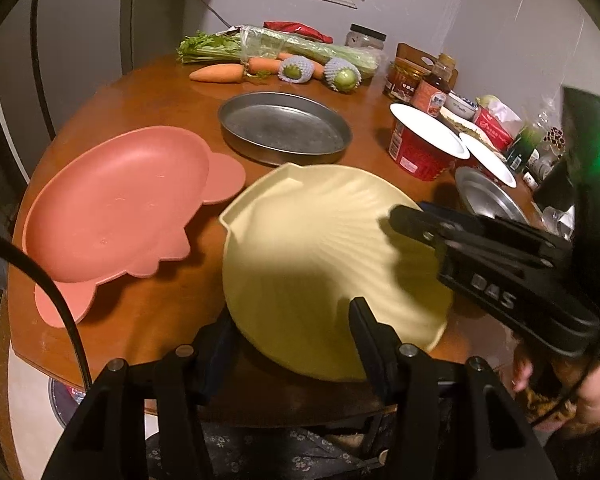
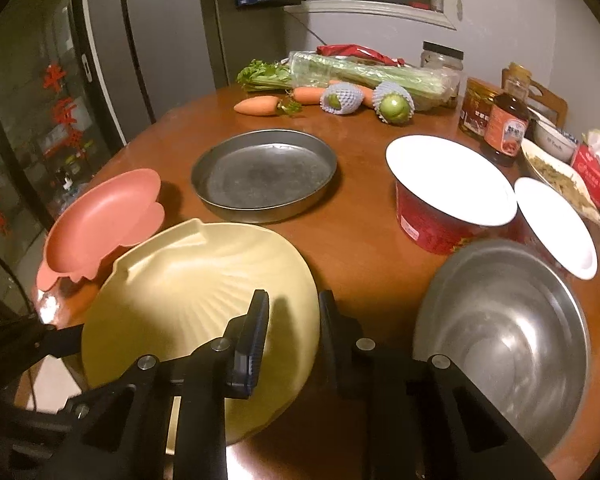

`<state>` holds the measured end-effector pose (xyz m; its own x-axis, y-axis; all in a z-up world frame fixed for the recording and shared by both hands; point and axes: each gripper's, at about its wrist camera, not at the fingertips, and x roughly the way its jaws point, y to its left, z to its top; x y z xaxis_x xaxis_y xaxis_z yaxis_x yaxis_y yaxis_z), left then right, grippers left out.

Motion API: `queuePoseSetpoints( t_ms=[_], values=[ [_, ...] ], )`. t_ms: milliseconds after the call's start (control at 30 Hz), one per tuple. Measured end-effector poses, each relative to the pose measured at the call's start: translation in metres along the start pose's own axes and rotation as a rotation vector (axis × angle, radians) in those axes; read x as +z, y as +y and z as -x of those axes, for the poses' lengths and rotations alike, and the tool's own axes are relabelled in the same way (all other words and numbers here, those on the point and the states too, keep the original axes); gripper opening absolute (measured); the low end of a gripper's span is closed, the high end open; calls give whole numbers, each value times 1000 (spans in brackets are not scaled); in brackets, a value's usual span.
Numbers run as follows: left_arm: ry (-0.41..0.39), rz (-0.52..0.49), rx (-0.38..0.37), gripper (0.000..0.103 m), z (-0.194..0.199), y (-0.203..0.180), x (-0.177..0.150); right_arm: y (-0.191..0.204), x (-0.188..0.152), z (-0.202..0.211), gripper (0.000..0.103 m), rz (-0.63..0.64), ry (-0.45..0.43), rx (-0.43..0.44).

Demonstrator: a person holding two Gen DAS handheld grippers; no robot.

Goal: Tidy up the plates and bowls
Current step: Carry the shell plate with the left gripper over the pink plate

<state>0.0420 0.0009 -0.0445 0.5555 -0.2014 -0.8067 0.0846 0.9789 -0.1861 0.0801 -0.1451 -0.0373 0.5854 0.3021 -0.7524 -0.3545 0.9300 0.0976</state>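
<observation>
Both claws were on the yellow shell plate (image 1: 324, 264): the right gripper (image 2: 294, 308) had clamped its rim at about 3 o'clock, and the left gripper (image 1: 292, 332) straddled the near edge at 6, pads apparently gripping. The plate sat tilted at the table's (image 1: 172, 312) near edge, fan ribs running toward 11. The pink plate (image 1: 116, 204) lay just beside at 9, probably the stacking spot.

Both grippers angled down toward the table. Right gripper (image 2: 294, 312) is clamped on the rim of the yellow shell-shaped plate (image 2: 188, 292). Left gripper (image 1: 288, 322) grips the plate's near edge, one finger above, one below. A hand (image 1: 556, 384) shows behind the right one.
</observation>
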Motion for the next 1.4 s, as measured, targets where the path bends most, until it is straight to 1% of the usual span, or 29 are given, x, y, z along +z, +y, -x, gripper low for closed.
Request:
queuePoseSetpoints(
  t_ms=[133, 367, 533, 667, 833, 1033, 1233, 1400],
  values=[
    [-27, -6, 0, 54, 6, 0, 3, -4, -5, 14, 26, -39, -16, 26],
    [-81, -5, 7, 54, 21, 3, 7, -1, -6, 36, 26, -64, -67, 49],
    [-116, 13, 22, 54, 34, 15, 12, 9, -3, 44, 26, -61, -87, 61],
    [-153, 29, 46, 54, 47, 28, 18, 25, 7, 48, 26, -39, -113, 76],
    [-195, 48, 84, 54, 62, 51, 28, 46, 24, 44, 26, -2, -135, 99],
    [-243, 74, 148, 54, 77, 83, 40, 80, 54, 38, 26, 57, -179, 152],
    [-253, 119, 198, 54, 77, 113, 50, 113, 82, 14, 26, 125, -164, 188],
    [-234, 142, 224, 54, 64, 129, 47, 128, 89, -7, 26, 148, -140, 192]
  ],
)
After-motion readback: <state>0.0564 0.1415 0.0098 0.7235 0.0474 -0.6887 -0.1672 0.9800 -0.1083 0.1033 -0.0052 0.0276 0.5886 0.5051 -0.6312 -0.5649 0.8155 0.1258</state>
